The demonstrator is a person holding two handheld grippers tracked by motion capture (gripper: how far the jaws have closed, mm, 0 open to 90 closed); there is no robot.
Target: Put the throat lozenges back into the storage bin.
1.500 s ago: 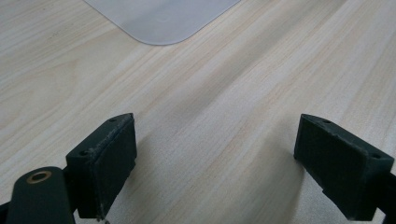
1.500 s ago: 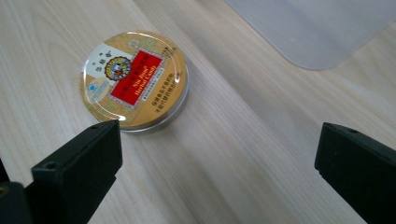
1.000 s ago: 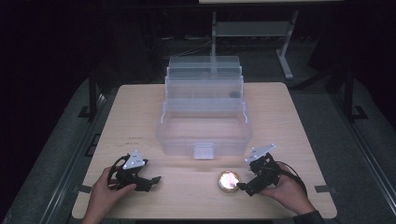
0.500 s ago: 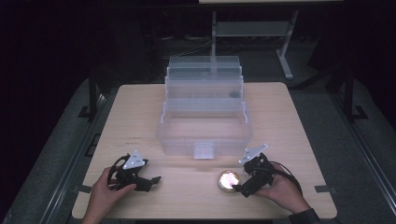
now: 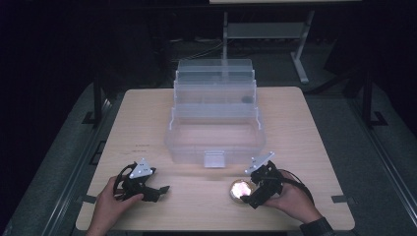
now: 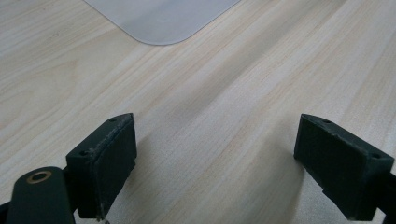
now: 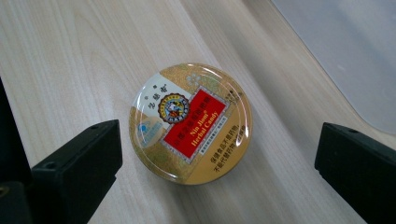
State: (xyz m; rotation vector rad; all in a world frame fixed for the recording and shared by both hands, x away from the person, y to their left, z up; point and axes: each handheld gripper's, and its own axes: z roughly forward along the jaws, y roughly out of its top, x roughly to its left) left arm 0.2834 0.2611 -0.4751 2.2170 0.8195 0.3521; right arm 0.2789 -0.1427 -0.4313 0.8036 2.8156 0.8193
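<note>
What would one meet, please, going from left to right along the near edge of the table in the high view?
Left hand → left gripper → round candy tin → right gripper → right hand.

table (image 5: pixel 305 128): light wood, with dark floor around it.
clear box (image 5: pixel 215 115): stands at the middle of the table, see-through, with stepped tiers that rise toward 12 o'clock; a small latch is on its near wall.
round tin (image 5: pixel 241 189): shiny, lies flat on the table at 5 o'clock from the box.
right gripper (image 5: pixel 250 195): held by a hand, just at the tin, on its 3 o'clock side.
left gripper (image 5: pixel 160 191): held by a hand at 7 o'clock from the box, low over bare wood, well apart from the tin.
</note>
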